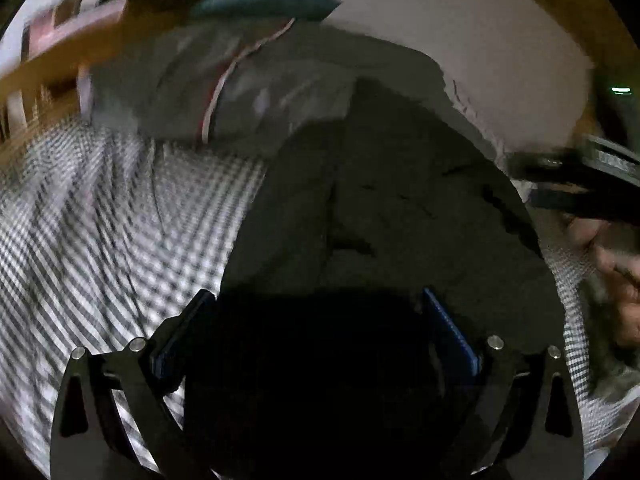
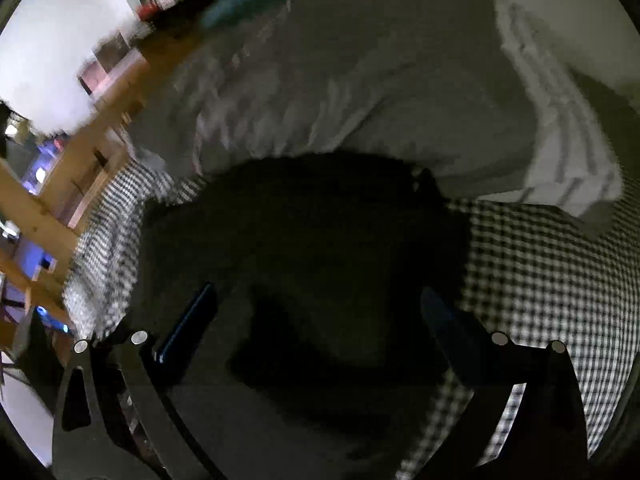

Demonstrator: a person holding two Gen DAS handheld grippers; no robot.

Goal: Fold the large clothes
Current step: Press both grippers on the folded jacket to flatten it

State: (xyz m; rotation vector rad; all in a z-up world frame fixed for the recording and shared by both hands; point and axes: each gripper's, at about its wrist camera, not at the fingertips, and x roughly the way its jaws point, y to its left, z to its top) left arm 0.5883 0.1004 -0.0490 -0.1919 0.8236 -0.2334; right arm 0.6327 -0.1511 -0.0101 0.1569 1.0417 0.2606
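1. A bed with a checked cover [image 1: 100,220] carries a dark garment [image 1: 392,208] and a grey blanket [image 2: 360,92].
2. The left tongs [image 1: 316,320] and the right tongs [image 2: 320,312] stand wide open above the garment, holding nothing.

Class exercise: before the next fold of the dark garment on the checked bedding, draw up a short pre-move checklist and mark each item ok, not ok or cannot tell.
1. Dark garment lies on the checked bedding: ok.
2. Left gripper open, over the garment: ok.
3. Right gripper open, over the garment: ok.
4. Garment lies flat, unwrinkled: not ok; creases show.
5. Grey bedclothes clear of the garment's far edge: not ok; they meet it.
6. Cloth between the fingers: cannot tell; too dark.
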